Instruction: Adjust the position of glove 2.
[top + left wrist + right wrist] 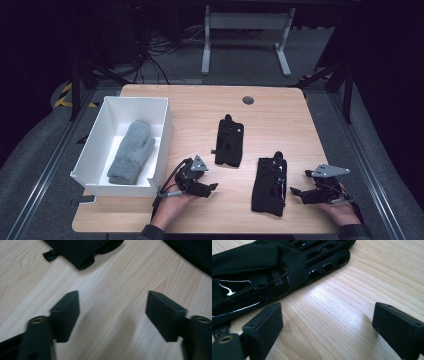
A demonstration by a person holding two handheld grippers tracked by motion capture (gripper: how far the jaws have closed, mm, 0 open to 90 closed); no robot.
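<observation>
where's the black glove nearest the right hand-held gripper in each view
High view: the black glove lies lower centre-right, beside the right hand-held gripper.
Right gripper view: upper left, beyond the open jaws.
Left gripper view: probably the dark edge at top right.
Shared landmark: the wooden table.

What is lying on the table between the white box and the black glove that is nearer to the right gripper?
In the high view, between the white box and that black glove lie the second black glove and the left gripper.
</observation>
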